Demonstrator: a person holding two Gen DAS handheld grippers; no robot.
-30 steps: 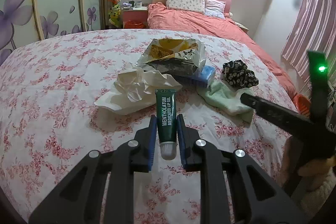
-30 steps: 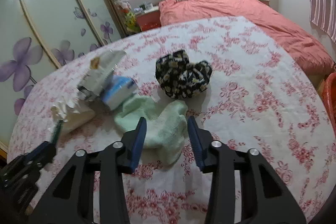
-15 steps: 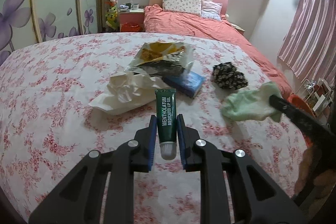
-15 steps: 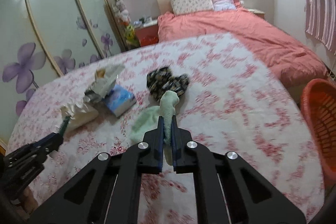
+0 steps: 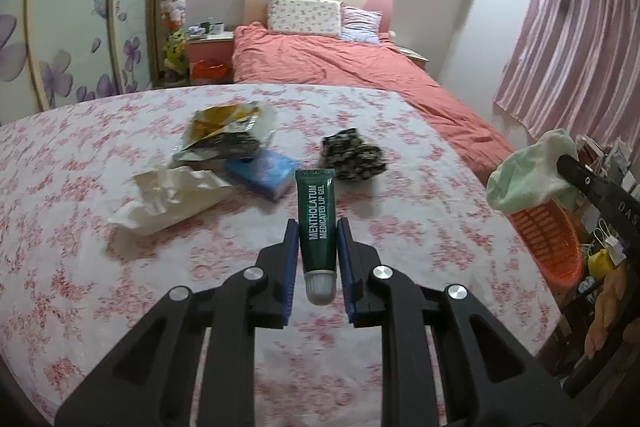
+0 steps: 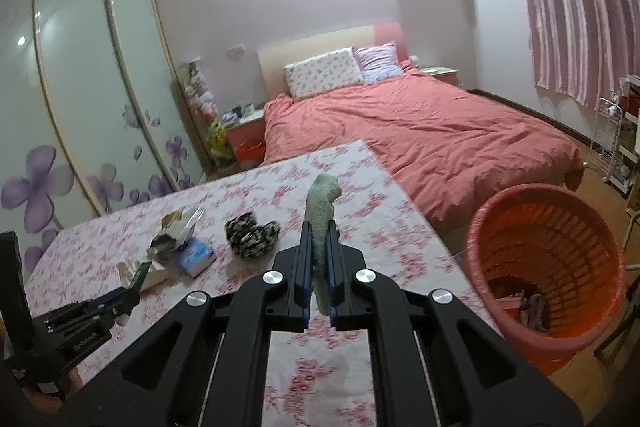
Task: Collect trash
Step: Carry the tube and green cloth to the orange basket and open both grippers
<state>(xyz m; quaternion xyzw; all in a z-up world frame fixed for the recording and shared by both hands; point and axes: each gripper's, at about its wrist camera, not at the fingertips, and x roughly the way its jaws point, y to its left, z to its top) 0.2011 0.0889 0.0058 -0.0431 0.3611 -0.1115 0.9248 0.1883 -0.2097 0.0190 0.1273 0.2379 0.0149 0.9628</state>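
My left gripper (image 5: 318, 227) is shut on a dark green lip gel tube (image 5: 317, 217), held above the floral table (image 5: 80, 267). My right gripper (image 6: 319, 231) is shut on a pale green cloth (image 6: 320, 211), lifted off the table; the cloth also shows at the right of the left wrist view (image 5: 528, 175), above the orange basket (image 5: 548, 235). On the table lie a crumpled white tissue (image 5: 172, 195), a foil snack bag (image 5: 228, 135), a blue packet (image 5: 264, 171) and a black floral cloth (image 5: 352, 155).
The orange basket (image 6: 548, 259) stands on the floor past the table's right edge and holds some items at its bottom. A bed with a red cover (image 6: 420, 131) lies behind the table. A wire rack (image 6: 616, 131) stands at the far right.
My right gripper closed on the green cloth, lifted it off the table and carried it right toward the basket. The left gripper kept the tube and rose slightly.
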